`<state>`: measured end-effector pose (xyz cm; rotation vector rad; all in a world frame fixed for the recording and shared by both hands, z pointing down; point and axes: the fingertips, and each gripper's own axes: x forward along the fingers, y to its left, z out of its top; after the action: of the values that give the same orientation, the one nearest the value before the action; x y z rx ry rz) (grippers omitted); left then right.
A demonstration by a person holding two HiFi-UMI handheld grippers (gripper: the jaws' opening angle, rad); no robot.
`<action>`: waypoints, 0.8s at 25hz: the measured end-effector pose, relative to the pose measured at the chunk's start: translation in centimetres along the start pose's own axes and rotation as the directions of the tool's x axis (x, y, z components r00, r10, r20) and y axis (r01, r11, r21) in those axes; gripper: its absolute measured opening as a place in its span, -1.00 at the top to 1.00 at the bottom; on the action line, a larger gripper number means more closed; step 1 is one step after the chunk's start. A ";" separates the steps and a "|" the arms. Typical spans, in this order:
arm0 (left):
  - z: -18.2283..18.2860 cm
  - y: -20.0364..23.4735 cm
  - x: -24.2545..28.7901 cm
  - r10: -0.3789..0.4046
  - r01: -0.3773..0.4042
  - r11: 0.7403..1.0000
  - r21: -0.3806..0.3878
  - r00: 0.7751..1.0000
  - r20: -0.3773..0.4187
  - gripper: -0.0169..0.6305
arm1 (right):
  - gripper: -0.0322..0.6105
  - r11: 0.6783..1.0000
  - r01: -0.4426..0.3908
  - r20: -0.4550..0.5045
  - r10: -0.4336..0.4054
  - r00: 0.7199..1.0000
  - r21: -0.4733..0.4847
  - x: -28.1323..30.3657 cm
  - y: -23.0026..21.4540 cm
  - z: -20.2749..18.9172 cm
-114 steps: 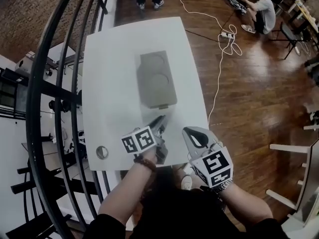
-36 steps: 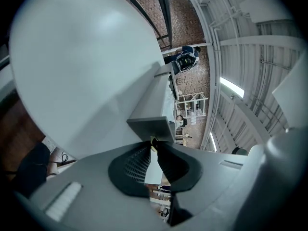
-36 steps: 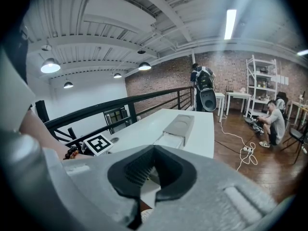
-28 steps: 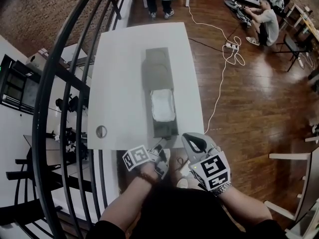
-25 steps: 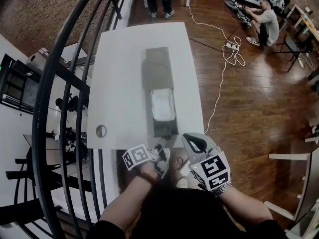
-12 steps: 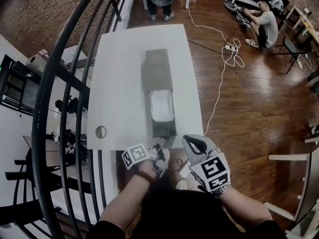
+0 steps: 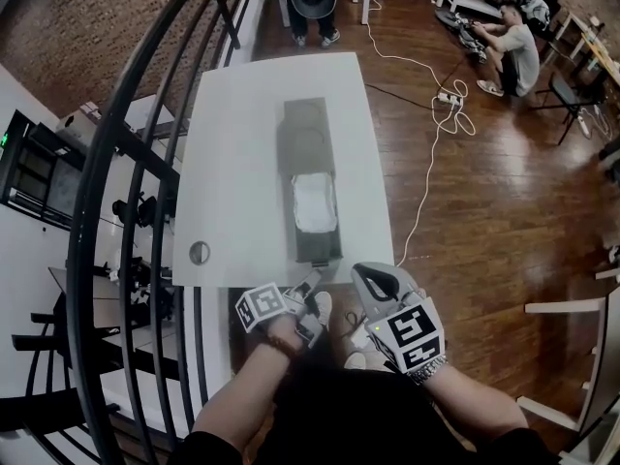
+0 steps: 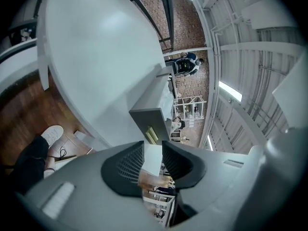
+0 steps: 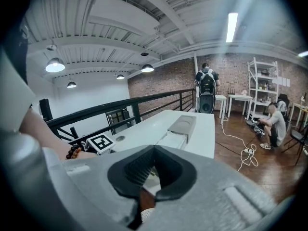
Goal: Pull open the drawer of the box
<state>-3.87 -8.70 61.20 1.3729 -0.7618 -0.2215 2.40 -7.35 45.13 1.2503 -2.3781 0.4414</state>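
Tabletop: we see a white rectangular tabletop beside a black railing, its near short edge just ahead of our hands.
Box: a grey oblong box with two round recesses in its lid lies lengthwise along the middle of the tabletop, set back from us.
Drawer: the box's grey drawer stands drawn far out toward us, its front close to the tabletop's near edge. Something white fills its inside; we cannot tell whether it is a lining or a cloth.
Right hand-held gripper: our right hand-held gripper hangs off the near edge, to the right of the drawer front and apart from it. In its own view the jaws are pressed together with nothing between them.
Left hand-held gripper: our left hand-held gripper sits just before the drawer front. Its jaws have just been opening and now stand spread, pinching nothing.
Pull tab: the small pale pull tab on the drawer front lies just beyond the jaw tips in the left gripper view, free of both pads.
Progress: we judge the pull itself done, since the drawer is well out and the tab is let go. What seems left is only to draw the left hand clear; whether the drawer could travel further we cannot tell.
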 end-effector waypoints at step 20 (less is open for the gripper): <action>-4.5 -12.7 -8.2 -0.075 -0.033 0.778 0.628 0.986 0.146 0.91 | 0.93 0.997 -0.036 0.164 0.047 0.985 -0.067 -8.5 5.1 0.6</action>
<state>-3.69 -3.31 46.44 2.0231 -1.0128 -0.0937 2.32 1.16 39.99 1.2544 -2.5393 0.2810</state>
